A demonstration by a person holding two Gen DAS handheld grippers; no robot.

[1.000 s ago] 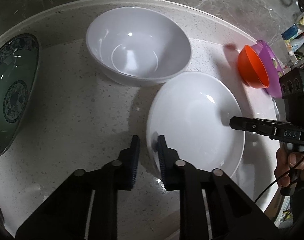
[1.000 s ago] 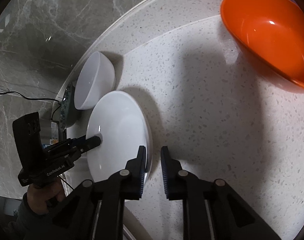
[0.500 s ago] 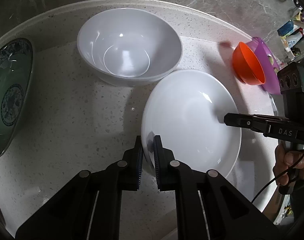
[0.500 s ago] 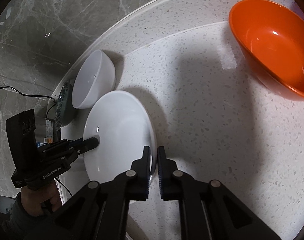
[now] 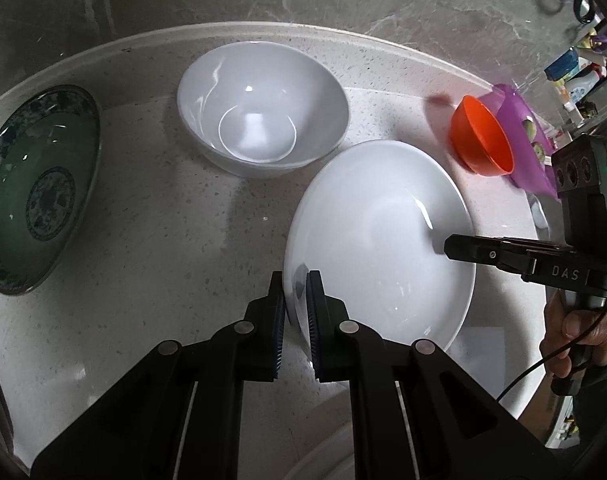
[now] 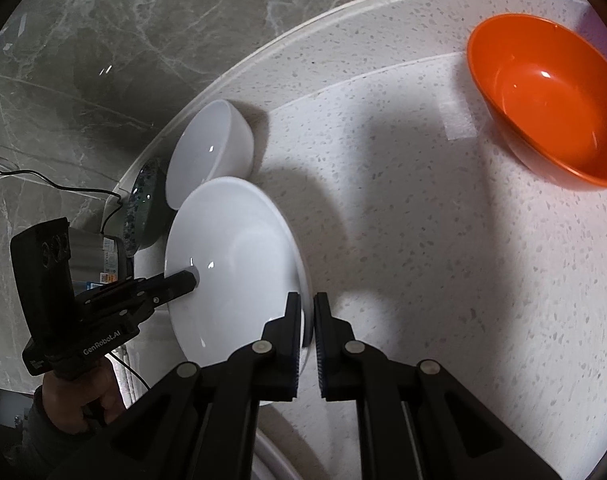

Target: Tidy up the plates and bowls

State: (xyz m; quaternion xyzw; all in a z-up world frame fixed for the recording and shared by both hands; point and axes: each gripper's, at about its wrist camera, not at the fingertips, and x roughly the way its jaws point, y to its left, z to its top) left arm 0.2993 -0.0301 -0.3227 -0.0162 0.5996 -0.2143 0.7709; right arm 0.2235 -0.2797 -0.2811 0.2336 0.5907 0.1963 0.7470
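Both grippers are clamped on one white plate (image 5: 379,236), opposite rims. Left gripper (image 5: 294,312) pinches the near rim at about 8 o'clock of the plate in the left wrist view, rim sandwiched between the pads. Right gripper (image 6: 306,328) pinches the rim at about 4 o'clock of the plate in the right wrist view; in the left view it comes in from 3 o'clock. Two-handed grip likely because the plate is wide, shallow and glossy, so one pinch would let it tilt or slip.

Plate sits at centre of the speckled round table (image 5: 151,240), looks slightly tipped; cannot tell if it's clear of the surface. Judged step: lifting the plate to carry it to a stack.

Other dishes, left wrist view: white bowl (image 5: 263,108) at 11 o'clock of the plate, rim just beside it, possibly touching. Green patterned plate (image 5: 35,188) at 9 o'clock, well apart, near the table edge. Orange bowl (image 5: 481,136) at 1 o'clock, tilted against a purple bowl (image 5: 523,140) behind it. A hand (image 5: 575,332) holds the right gripper's handle at the 4 o'clock edge.

Risk: uneven lift between hands twists the plate out of a pinch, or it clips the white bowl.
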